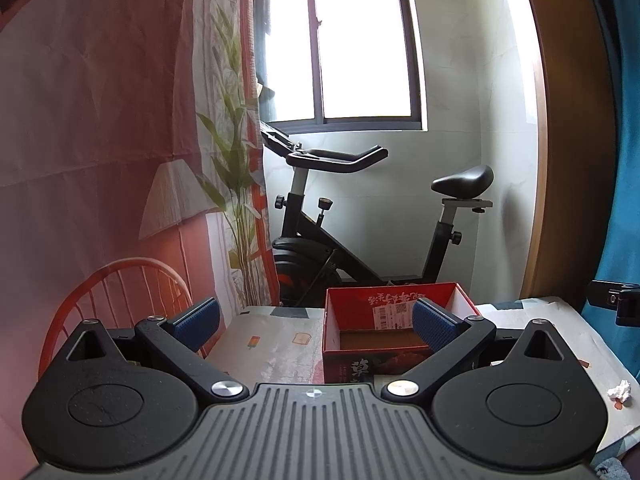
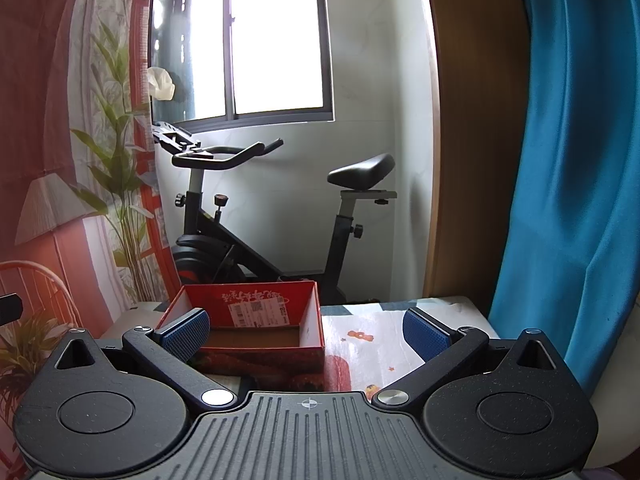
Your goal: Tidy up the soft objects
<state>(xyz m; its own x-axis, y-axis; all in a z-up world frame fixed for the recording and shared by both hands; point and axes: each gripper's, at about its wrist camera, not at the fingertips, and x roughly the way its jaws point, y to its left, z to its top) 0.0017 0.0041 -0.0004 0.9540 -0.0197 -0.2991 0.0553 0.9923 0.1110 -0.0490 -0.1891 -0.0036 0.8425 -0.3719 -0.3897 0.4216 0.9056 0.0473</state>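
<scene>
We see left tool [image 1: 316, 316] spread, empty; right tool [image 2: 306, 328] spread, empty. Red box [image 1: 362, 356] at counter [image 1: 272, 352] far edge; tissue wad [image 1: 619, 391] near right edge.

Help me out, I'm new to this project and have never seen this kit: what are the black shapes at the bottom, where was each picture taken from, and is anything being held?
No robot arm here: a person holds hand tools with cameras on them. The black shapes are those tools. One picture looks along the left tongs, the other along the right tongs. Both stand open, their blue pads wide apart, holding nothing. Ahead is a table under a patterned cloth. On it stands an open red box, its visible floor bare. A crumpled white wad lies near the table's right edge in the left view. Behind are an exercise bike and a window.
</scene>
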